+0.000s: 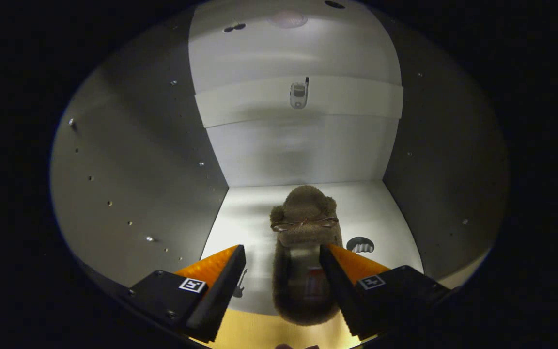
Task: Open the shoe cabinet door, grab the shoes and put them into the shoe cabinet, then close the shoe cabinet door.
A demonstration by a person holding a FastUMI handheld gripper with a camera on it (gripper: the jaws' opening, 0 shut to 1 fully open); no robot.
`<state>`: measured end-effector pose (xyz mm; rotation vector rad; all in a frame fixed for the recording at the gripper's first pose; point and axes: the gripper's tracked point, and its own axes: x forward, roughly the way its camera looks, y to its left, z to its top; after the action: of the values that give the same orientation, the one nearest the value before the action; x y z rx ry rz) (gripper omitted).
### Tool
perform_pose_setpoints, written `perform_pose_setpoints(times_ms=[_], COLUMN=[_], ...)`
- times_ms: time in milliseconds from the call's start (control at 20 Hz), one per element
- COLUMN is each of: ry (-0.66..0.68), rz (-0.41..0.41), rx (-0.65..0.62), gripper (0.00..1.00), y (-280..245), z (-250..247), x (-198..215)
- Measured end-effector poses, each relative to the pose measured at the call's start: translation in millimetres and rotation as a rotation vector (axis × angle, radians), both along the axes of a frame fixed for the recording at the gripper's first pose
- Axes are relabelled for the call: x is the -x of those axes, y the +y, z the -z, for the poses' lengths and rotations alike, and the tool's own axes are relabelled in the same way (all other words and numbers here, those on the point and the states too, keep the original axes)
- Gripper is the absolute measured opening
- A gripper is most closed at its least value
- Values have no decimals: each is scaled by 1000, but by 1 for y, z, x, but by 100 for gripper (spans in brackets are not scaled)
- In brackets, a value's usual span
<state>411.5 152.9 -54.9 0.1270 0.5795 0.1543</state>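
Observation:
I am looking into the shoe cabinet (pixel 138 169), with its grey side walls and white back. A brown fuzzy slipper (pixel 303 213) with a small bow lies on the white cabinet floor (pixel 380 203), toe toward the back wall. Its heel end sits between my fingers. My gripper (pixel 283 249) is open. The right finger (pixel 342 271) is against the slipper's side, and the left finger (pixel 221 276) stands apart from it with a gap of bare floor between.
The left wall (pixel 114 194) and right wall (pixel 448 169) have rows of small holes and pegs. A white cross strip with a small metal fitting (pixel 299 93) spans the back. A dark mark (pixel 360 245) lies on the floor right of the slipper.

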Motion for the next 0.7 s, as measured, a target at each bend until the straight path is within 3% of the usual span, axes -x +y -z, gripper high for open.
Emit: perform_pose_setpoints(times_ms=[300, 700], ry=[-236, -512], rz=[27, -2], rx=[-17, -34], gripper=[99, 98], y=[-21, -29], z=[-72, -157], x=[57, 207])
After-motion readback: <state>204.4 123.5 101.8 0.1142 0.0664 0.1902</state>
